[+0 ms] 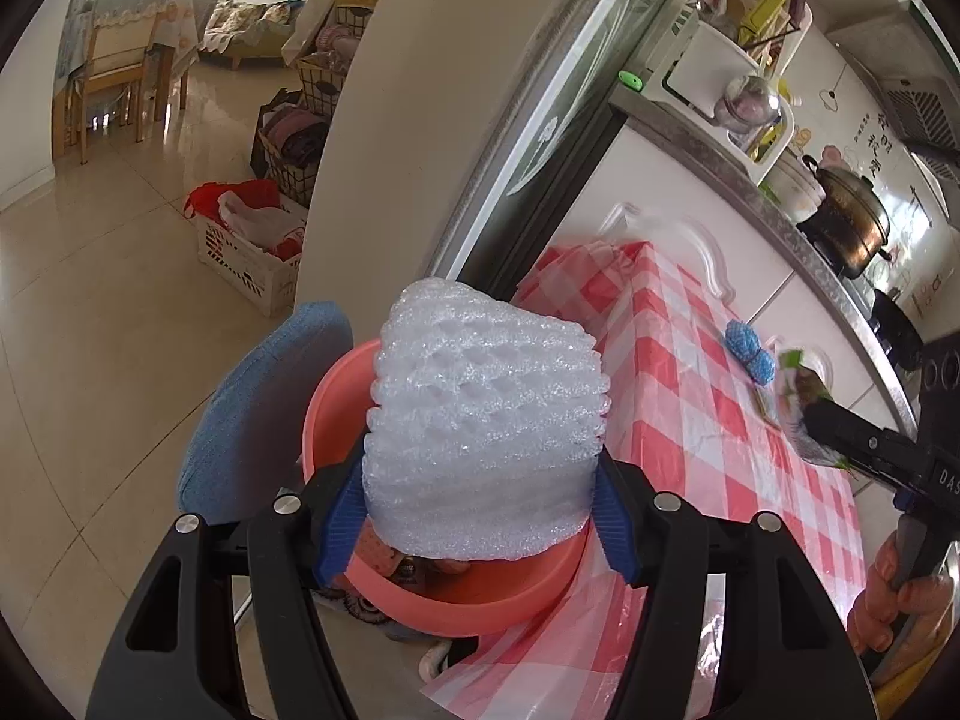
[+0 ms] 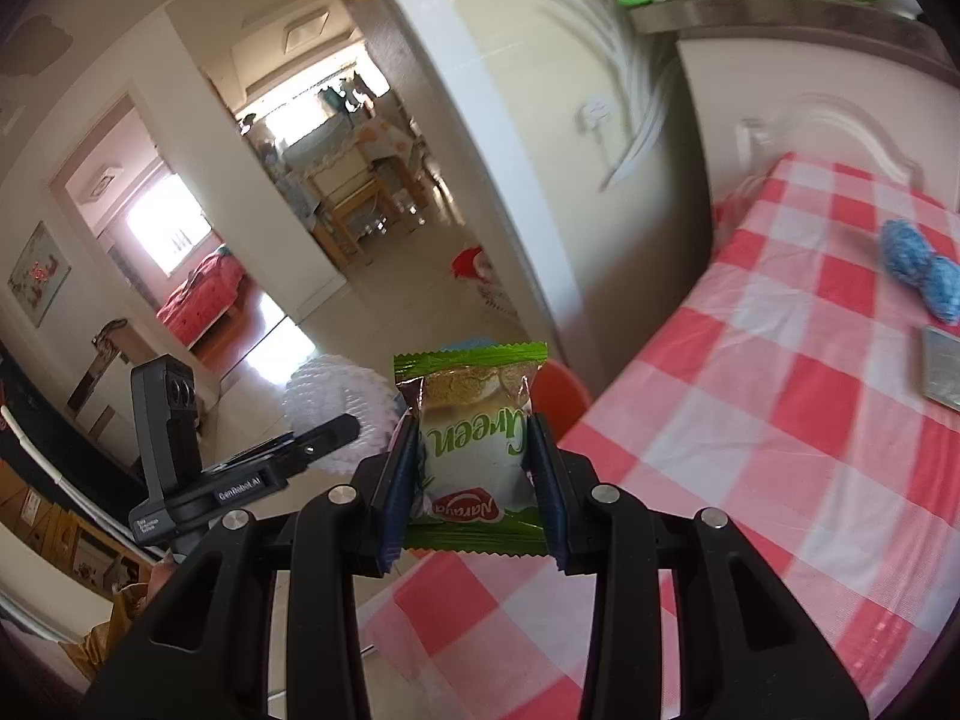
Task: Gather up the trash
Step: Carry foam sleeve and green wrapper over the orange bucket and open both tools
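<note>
A person's left gripper (image 1: 480,516) clamps a white foam fruit net (image 1: 486,420) between its blue pads, jaws set about halfway and pressing on the net's lower sides; the net hangs directly over a coral-pink plastic basin (image 1: 456,600), which sits beside the edge of a table draped in a red-and-white checked cloth (image 1: 708,420); a few small items lie in the basin's bottom, too hidden to name; a blue cushion (image 1: 258,414) stands just behind the basin on the left, over a glossy tiled floor (image 1: 108,312); farther back a white crate (image 1: 252,264) holds red and white bags

The right gripper (image 2: 474,474) pinches a green-and-white snack packet (image 2: 471,450) marked "Green", jaws narrow and closed on its two sides, the packet upright and lifted clear of the cloth near the table's edge; in the left wrist view the same packet (image 1: 798,414) shows at the far right, blurred, above the table, with the person's hand (image 1: 900,600) gripping the handle below; still on the cloth lie a blue foam net (image 2: 924,276), twisted in the middle, and just beside it a flat silvery wrapper (image 2: 942,372); a steel pot (image 1: 846,222) stands on the kitchen counter beyond
</note>
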A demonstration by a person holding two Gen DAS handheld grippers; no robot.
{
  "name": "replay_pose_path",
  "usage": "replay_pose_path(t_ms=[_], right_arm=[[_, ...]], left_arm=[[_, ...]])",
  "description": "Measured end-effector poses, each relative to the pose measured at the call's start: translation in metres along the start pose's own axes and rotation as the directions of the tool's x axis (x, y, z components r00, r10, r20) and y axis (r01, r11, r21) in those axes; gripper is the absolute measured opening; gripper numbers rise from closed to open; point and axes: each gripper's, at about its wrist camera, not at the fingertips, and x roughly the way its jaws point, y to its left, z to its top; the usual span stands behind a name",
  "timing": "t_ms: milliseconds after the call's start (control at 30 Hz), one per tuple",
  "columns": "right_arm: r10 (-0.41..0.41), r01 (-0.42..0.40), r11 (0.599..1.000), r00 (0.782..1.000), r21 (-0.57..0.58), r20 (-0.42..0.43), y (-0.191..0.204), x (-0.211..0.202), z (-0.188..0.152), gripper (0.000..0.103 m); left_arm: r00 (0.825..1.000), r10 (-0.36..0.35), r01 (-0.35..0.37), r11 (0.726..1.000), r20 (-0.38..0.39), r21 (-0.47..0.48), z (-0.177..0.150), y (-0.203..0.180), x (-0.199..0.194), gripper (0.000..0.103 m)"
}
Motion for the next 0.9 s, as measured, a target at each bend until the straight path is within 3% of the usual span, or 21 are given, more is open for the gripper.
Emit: replay_pose_path(t_ms=[333,700,800,900], right_arm=[[0.002,-0.007,0.999,0.994,-0.044,-0.112,0.015,0.061,0.006,0.038],[-0.01,0.003,0.999,0.984,-0.044,-0.176,0.01,0.093,0.003,0.038],[-0.02,0.013,0.999,0.982,-0.038,-0.187,0.008,0.099,0.002,0.044],[-0.04,0.036,0.999,0.986,-0.026,-0.164,0.005,0.094,0.002,0.063]], left_arm=[[0.996,0.01,-0.004,0.997,-0.084,0.077,-0.012,-0.009,0.032,0.065],[0.986,0.035,-0.021,0.996,-0.162,0.088,-0.027,-0.008,0.063,0.067],[0.982,0.059,-0.044,0.995,-0.177,0.087,-0.03,-0.008,0.069,0.081],[0.98,0.101,-0.085,0.991,-0.173,0.1,-0.031,-0.008,0.069,0.089]])
